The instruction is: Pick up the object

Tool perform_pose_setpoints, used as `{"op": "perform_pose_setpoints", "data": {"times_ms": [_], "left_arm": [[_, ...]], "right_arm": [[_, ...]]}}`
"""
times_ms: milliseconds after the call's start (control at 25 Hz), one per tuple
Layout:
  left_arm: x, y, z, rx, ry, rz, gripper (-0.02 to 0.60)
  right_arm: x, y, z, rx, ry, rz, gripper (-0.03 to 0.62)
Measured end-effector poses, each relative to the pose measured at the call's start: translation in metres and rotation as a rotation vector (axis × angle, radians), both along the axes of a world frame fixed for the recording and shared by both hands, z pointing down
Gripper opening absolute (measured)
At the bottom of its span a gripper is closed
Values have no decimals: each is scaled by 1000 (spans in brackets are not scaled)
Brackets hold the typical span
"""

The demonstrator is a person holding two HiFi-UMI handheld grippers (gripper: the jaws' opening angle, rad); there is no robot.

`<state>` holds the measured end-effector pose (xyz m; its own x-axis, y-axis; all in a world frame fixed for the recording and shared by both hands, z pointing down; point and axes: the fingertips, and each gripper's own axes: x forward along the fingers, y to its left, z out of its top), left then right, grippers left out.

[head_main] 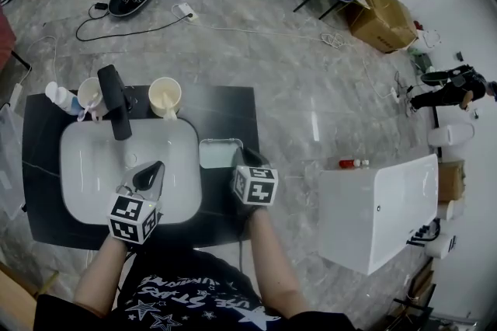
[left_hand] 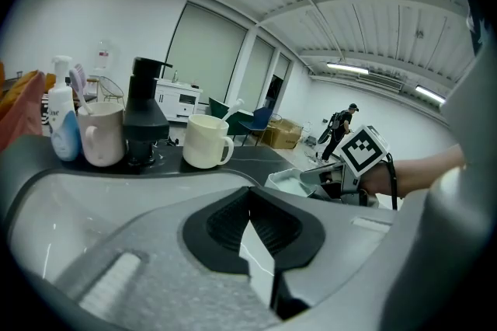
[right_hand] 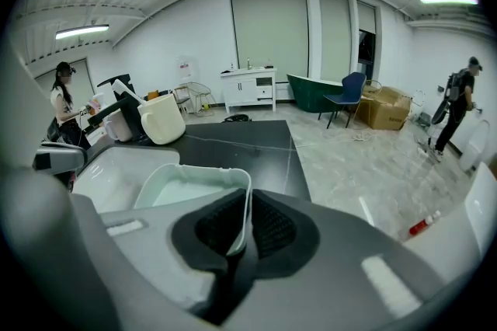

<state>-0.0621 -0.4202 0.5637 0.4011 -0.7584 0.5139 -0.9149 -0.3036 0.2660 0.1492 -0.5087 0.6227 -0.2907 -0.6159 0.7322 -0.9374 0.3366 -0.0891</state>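
In the head view, the left tongs (head_main: 147, 175) are held over the white basin (head_main: 93, 189), with their pads brought together and nothing between them. The right tongs (head_main: 245, 160) are set at the near right corner of the pale tray (head_main: 217, 152). The tray is seen on the dark table (head_main: 233, 108), just ahead of the right tongs and beside the basin. A black tap (head_main: 115, 110) and a cream cup (head_main: 165, 96) are placed well beyond the left tongs.

In the left gripper view, the pads are seen met at their tips with nothing gripped. The tap (left_hand: 145, 116) and cup (left_hand: 206, 141) are found ahead and to the left, and the tray (left_hand: 289, 180) and the right tongs to the right.

In the right gripper view, the tray's near wall is clamped between the pads. The rest of the tray (right_hand: 182, 189) is spread ahead and to the left of the tongs.
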Motion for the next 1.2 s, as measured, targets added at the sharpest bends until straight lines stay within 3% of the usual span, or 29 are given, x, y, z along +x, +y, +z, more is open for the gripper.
{"op": "perform_pose_setpoints", "data": {"times_ms": [520,1200], "left_arm": [[-4,22,-23,49,-16,-16,9],[17,144,-71,155,-36,-7,9]], "right_arm": [[12,21,-40,87,-52,87,12],[51,152,-119,229,-134,179,12]]}}
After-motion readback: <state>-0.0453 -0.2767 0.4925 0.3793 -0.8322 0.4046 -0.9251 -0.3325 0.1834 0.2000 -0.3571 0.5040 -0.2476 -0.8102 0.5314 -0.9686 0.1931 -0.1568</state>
